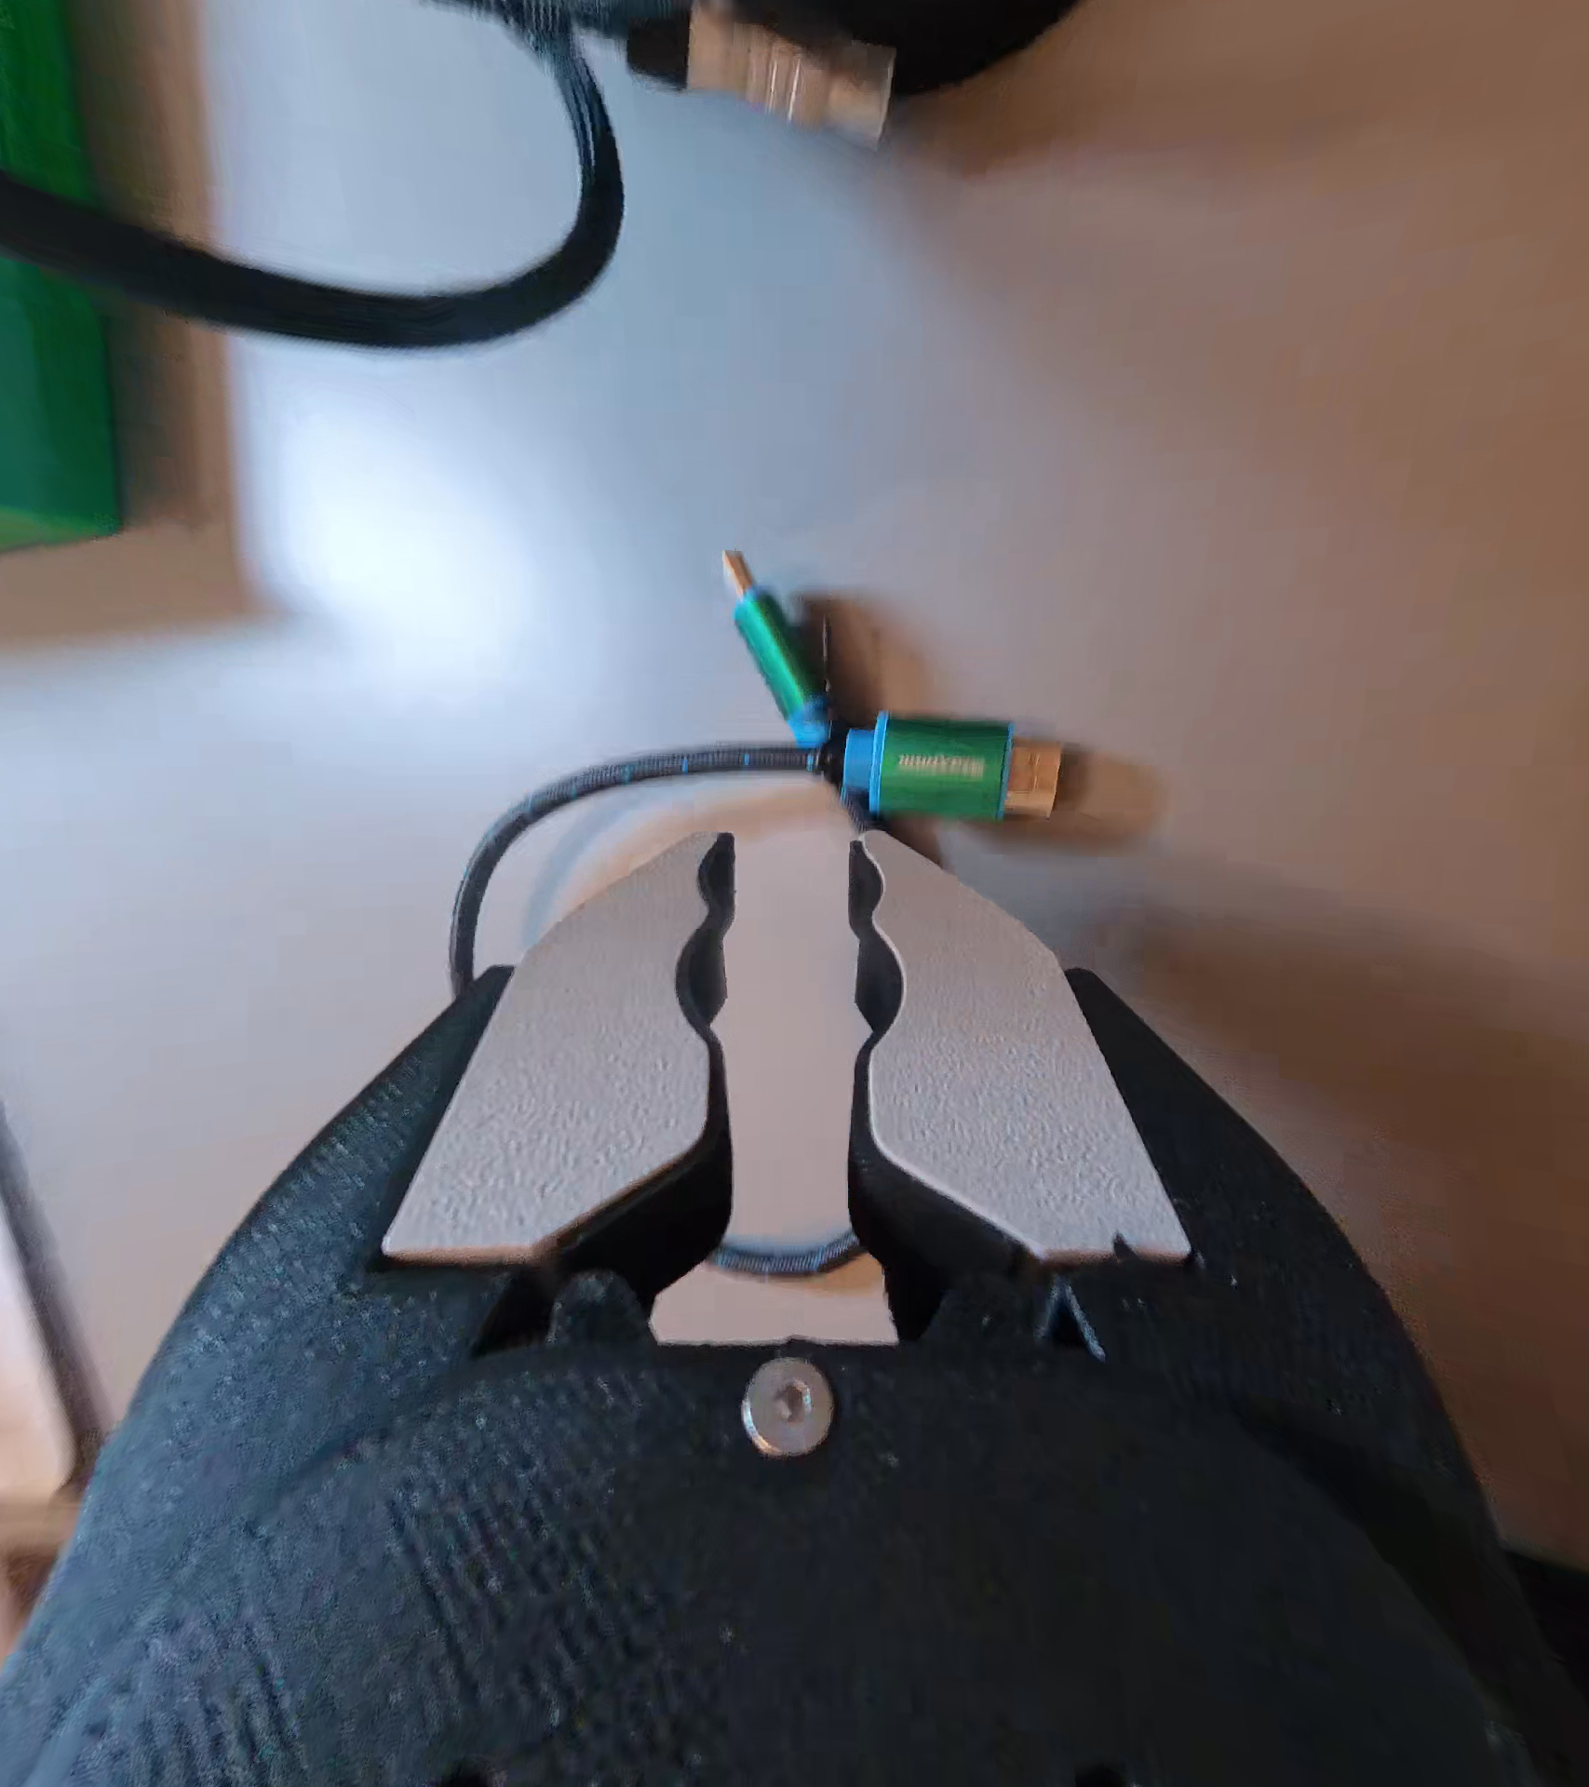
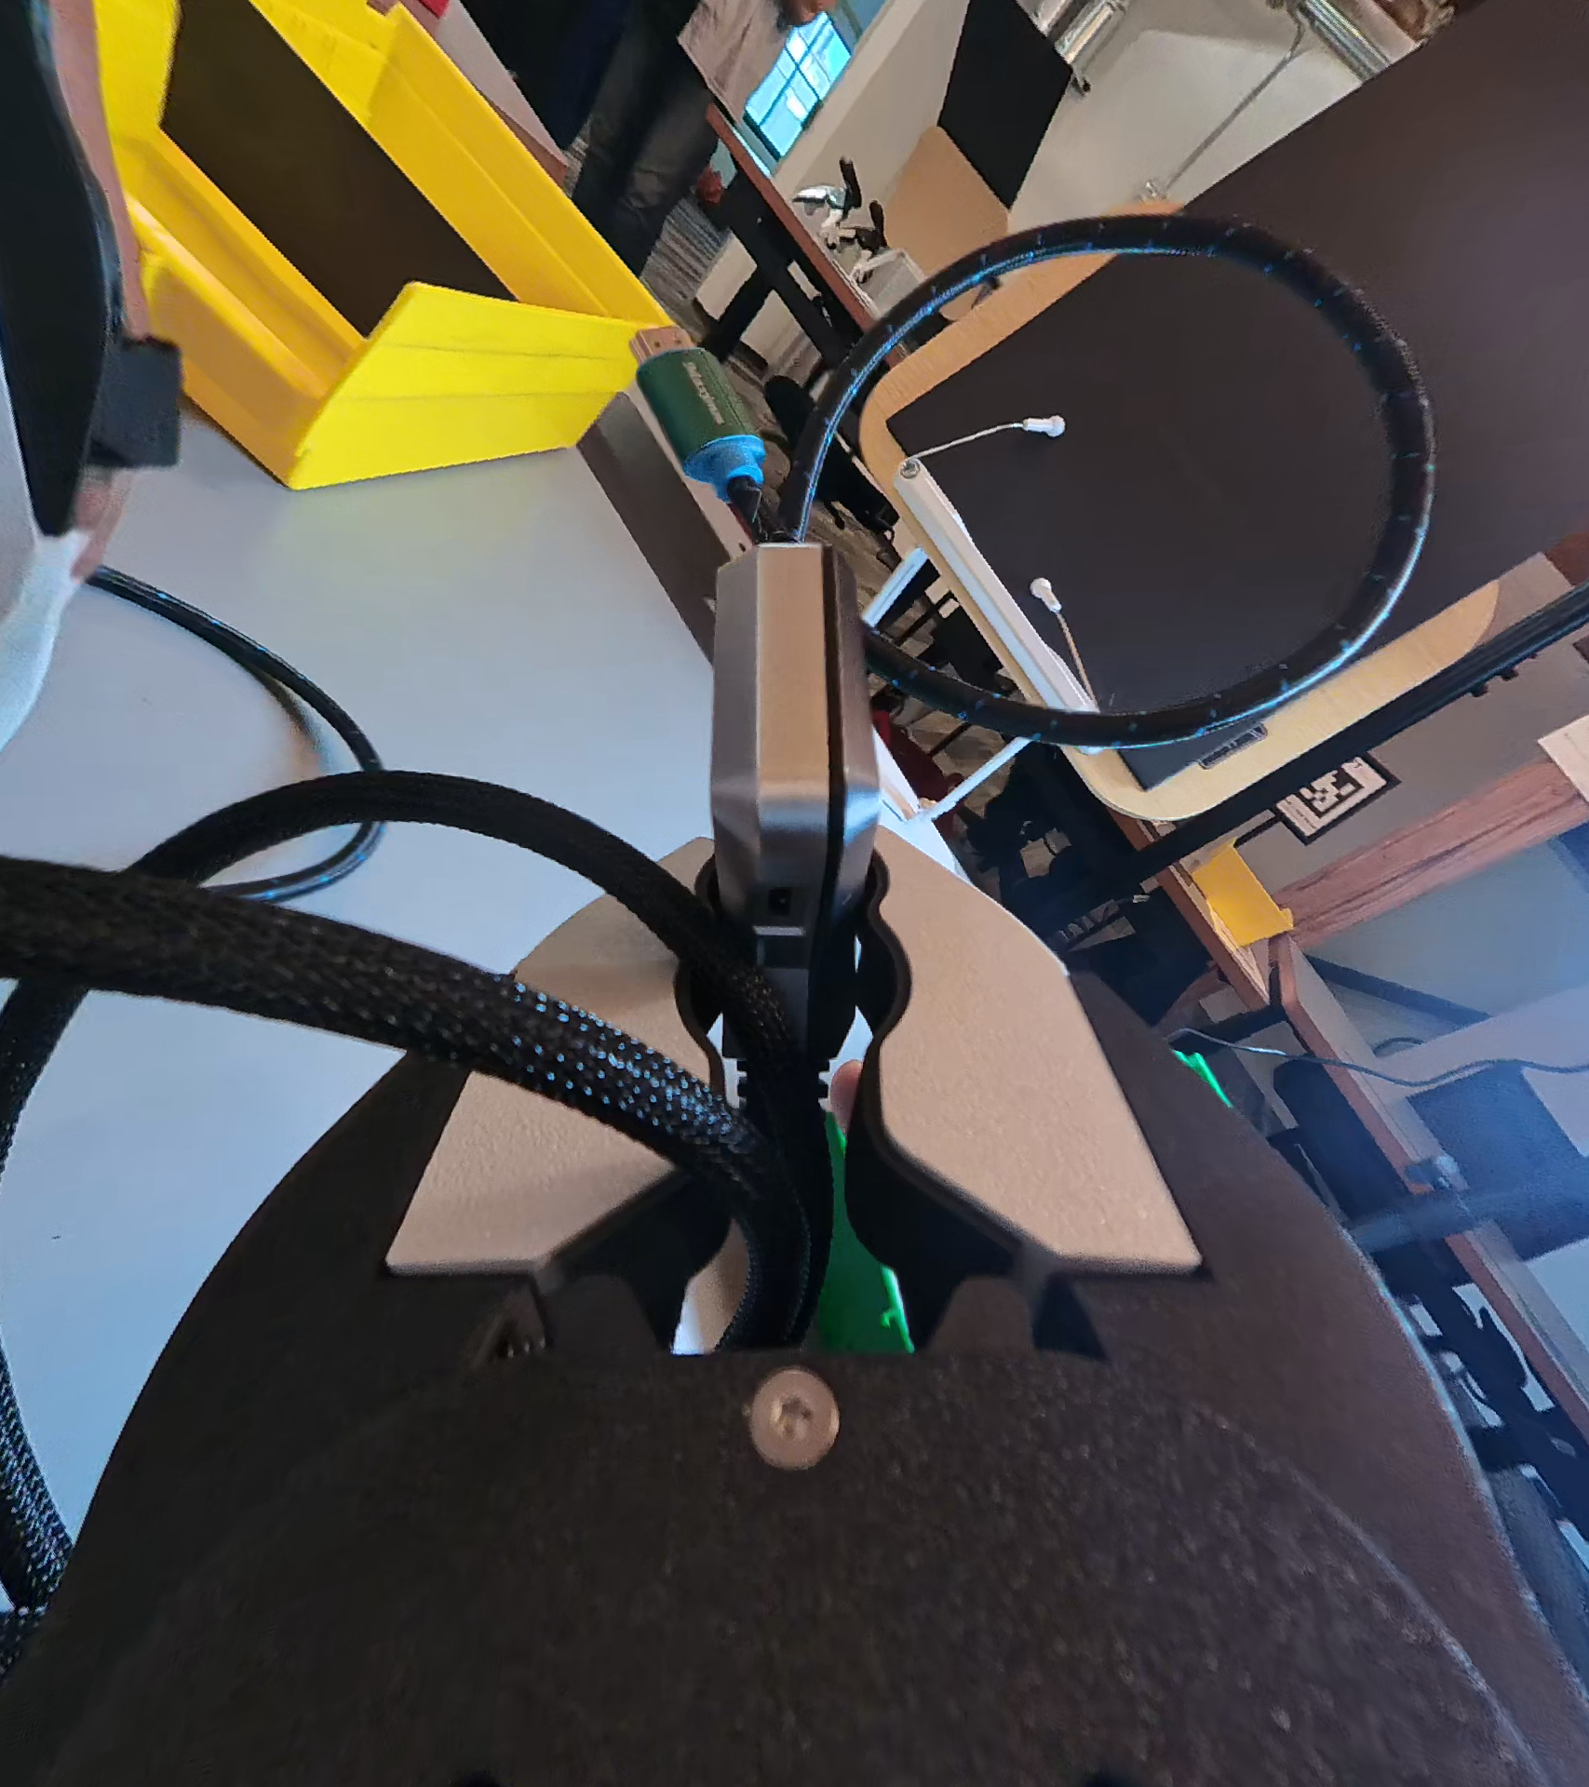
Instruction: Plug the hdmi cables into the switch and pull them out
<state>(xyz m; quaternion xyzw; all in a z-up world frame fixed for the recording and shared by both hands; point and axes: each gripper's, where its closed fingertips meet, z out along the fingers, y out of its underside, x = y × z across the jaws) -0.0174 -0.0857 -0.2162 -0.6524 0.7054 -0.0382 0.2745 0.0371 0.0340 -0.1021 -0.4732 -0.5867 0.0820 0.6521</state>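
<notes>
On my left wrist feed the left gripper (image 1: pixel 790 851) hangs over the white table (image 1: pixel 1158 435) with its jaws spread a little, nothing between them. Just past the fingertips lie 2 green plugs with blue collars and gold tips: plug A (image 1: pixel 950 766) lies flat, tip pointing right, and plug B (image 1: pixel 771 646) angles up and left from the same spot, their collars touching or nearly so. A thin braided cable (image 1: pixel 597 785) curls from them back under the gripper. A thick black cable (image 1: pixel 403 309) loops across the top left over a green box (image 1: pixel 7 367), and a silver connector (image 1: pixel 795 77) sits at the top edge; this feed is blurred, so I cannot tell more there. On my right wrist feed the right gripper (image 2: pixel 790 899) has its jaws pinching the lower end of the switch (image 2: pixel 785 716), a slim grey metal box held on edge, off the table. A thick sleeved cable (image 2: pixel 336 977) leaves its near end between the fingers and sweeps left. At its far end a green plug (image 2: pixel 701 408) sticks out, and a thin dark lead (image 2: pixel 1332 464) arcs in a big loop to the right and back to the switch's side. A yellow bin (image 2: pixel 403 319) stands on the table behind, and the left gripper (image 2: pixel 7 387) shows at the left edge.
</notes>
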